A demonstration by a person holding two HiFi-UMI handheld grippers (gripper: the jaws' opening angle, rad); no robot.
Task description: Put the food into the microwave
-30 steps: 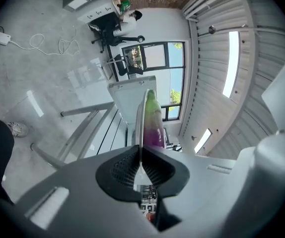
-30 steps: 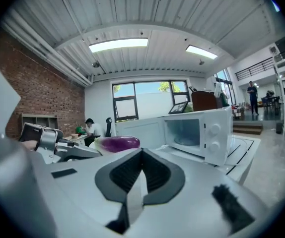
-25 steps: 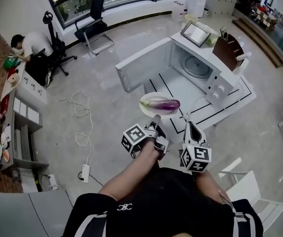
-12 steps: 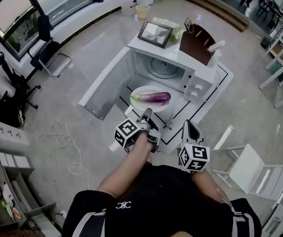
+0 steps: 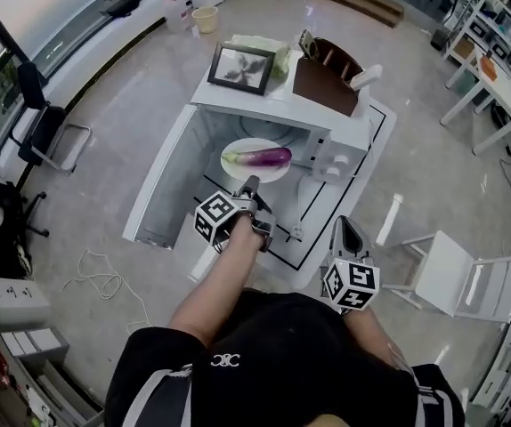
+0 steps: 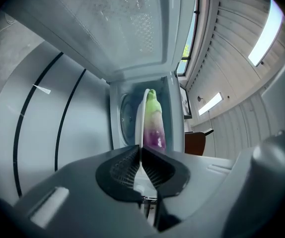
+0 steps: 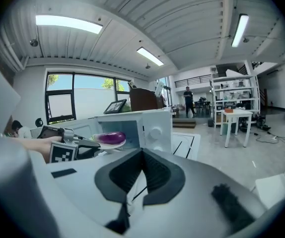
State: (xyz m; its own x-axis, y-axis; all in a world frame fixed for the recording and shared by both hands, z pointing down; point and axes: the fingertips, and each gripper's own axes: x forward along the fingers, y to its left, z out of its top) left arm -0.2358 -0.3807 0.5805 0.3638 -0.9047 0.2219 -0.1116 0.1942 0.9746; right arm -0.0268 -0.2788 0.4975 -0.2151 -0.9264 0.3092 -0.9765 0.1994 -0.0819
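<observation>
Eggplant: on plate, long axis 9-to-3 o'clock, green end at 9. Now at microwave mouth; a second ago short of it. Left gripper: jaws pinch plate rim at 6 o'clock. Right gripper: jaws together, empty.

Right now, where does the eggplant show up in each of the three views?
Head view: eggplant upper centre, lying across the plate at the open microwave.
Left gripper view: eggplant at centre, upright in the picture, just above the jaws.
Right gripper view: eggplant left of centre, on the plate held out by the left gripper.
Shared landmark: the microwave, with the eggplant at its opening in every view.
</observation>
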